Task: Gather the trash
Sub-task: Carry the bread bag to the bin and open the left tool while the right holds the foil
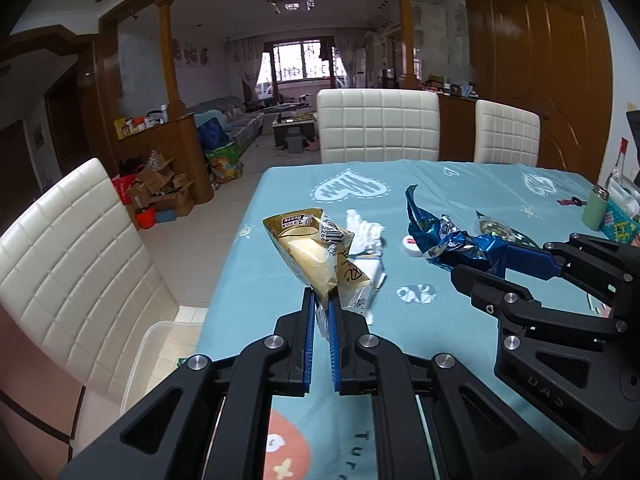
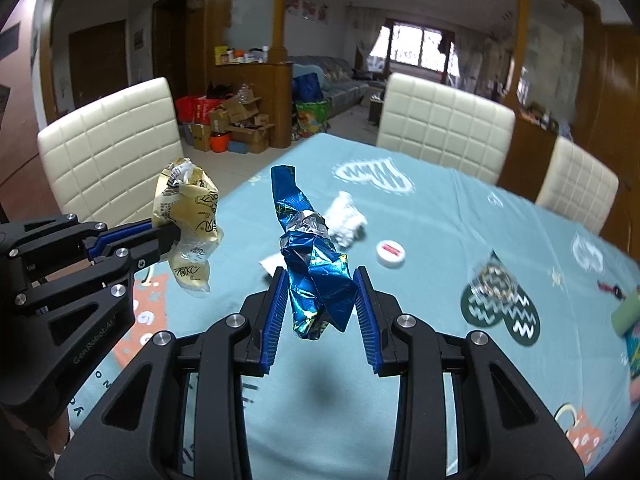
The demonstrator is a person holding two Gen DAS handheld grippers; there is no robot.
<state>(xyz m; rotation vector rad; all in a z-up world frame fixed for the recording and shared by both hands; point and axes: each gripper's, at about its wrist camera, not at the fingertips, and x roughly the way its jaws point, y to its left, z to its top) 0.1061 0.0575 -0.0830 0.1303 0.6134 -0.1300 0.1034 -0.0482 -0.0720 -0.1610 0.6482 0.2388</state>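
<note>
Left wrist view first: the left gripper [image 1: 324, 304] is clamped tight on the bottom of a gold wrapper [image 1: 310, 254], jaws basically together, and the wrapper sticks up toward 12 o'clock off the fingertips, lifted clear of the teal tablecloth [image 1: 460, 184]. Over at 3 o'clock the right gripper [image 1: 486, 258] comes in from the side with a crumpled blue foil wrapper [image 1: 448, 236] pinched in it. Between the two wrappers, down on the cloth, there's a wad of white tissue [image 1: 366, 236] and a small white cap [image 1: 412, 245]. A clear plastic bin [image 1: 154, 344] sits on the floor at about 8 o'clock, beside a white chair [image 1: 72, 264].

Right wrist view: the right gripper [image 2: 320, 308] has its jaws partly apart, with the blue pads [image 2: 276, 320] pressing on both sides of the blue foil wrapper [image 2: 316, 264], which stands up toward 12 o'clock. The left gripper [image 2: 176, 236] pokes in from 9 o'clock holding the gold wrapper [image 2: 188, 216] in the air. The white tissue [image 2: 344, 220] and white cap [image 2: 391, 254] lie on the tablecloth [image 2: 440, 216] around 1 o'clock, just past the foil.
</note>
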